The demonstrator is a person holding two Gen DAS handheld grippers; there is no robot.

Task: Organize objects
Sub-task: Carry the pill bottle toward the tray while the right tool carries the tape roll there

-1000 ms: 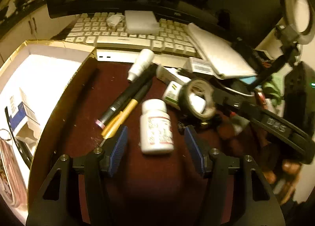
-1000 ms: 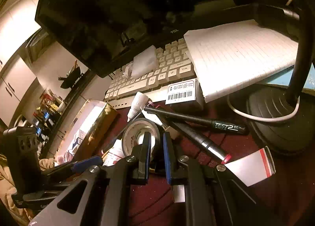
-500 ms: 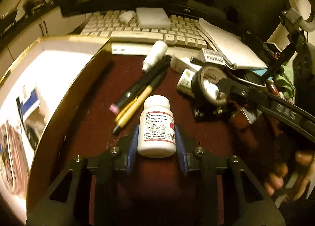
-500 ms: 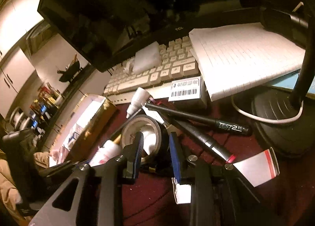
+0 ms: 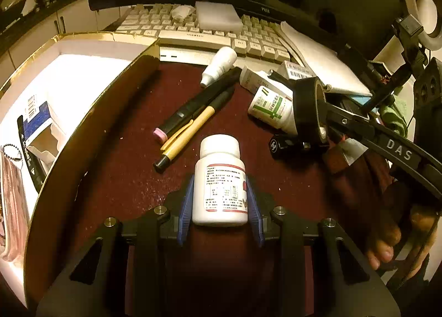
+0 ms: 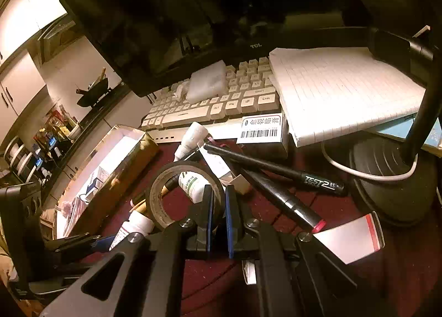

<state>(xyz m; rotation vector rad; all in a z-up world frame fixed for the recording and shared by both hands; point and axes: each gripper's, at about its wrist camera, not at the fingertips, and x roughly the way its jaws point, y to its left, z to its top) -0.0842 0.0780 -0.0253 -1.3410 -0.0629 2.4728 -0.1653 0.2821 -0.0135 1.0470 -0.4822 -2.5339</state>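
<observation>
My left gripper (image 5: 220, 201) is shut on a white pill bottle (image 5: 220, 181) with a red-edged label, held just above the dark red mat. My right gripper (image 6: 218, 203) is shut on the wall of a black tape roll (image 6: 165, 192) and holds it on edge; the roll also shows in the left wrist view (image 5: 309, 110). A green-labelled white bottle (image 5: 272, 107) lies beside the roll. Pens (image 5: 193, 118) and a small dropper bottle (image 5: 219, 65) lie mid-mat. A gold-edged open box (image 5: 83, 112) stands at the left.
A keyboard (image 5: 210, 32) and monitor stand at the back, a notebook (image 6: 339, 90) to the right. Black pens (image 6: 276, 170), a barcode box (image 6: 262, 129), a lamp base (image 6: 386, 184) and a red-striped white card (image 6: 348, 239) crowd the right side. The box holds small packages.
My left gripper closed on the pill bottle and lifted it slightly. My right gripper closed on the tape roll's wall and raised it on edge.
</observation>
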